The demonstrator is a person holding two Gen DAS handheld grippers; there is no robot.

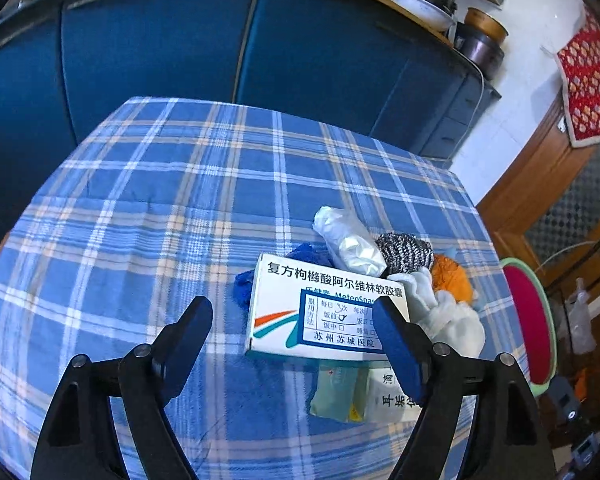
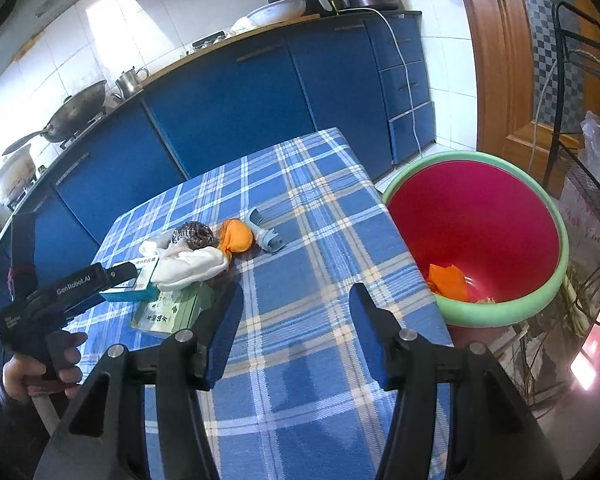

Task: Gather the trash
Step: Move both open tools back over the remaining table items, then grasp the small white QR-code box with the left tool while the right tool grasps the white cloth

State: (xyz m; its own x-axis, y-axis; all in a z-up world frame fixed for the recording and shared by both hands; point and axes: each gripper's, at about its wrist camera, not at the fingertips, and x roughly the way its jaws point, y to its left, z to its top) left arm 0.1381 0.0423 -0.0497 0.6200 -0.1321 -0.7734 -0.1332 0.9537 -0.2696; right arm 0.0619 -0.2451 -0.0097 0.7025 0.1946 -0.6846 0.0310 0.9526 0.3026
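Observation:
A pile of trash lies on the plaid tablecloth (image 1: pixel 160 208). On top is a white medicine box (image 1: pixel 324 308), with a crumpled plastic wrapper (image 1: pixel 348 240), a steel scourer (image 1: pixel 404 252), an orange cloth (image 1: pixel 452 280) and a white cloth (image 1: pixel 448 320) behind it. A green packet (image 1: pixel 340 392) lies under the box. My left gripper (image 1: pixel 296 320) is open just over the box, its right finger across the box's corner and its left finger apart from it. My right gripper (image 2: pixel 296 300) is open above bare tablecloth, holding nothing. The red bin (image 2: pixel 476 232) with a green rim stands beside the table, an orange scrap inside.
A grey-blue plastic piece (image 2: pixel 266 232) lies right of the orange cloth (image 2: pixel 236 236). Blue kitchen cabinets (image 2: pixel 228 96) run behind the table, with a wok (image 2: pixel 76 112) and pots on the counter. A wooden door (image 2: pixel 504 60) and a wire rack (image 2: pixel 580 92) stand at right.

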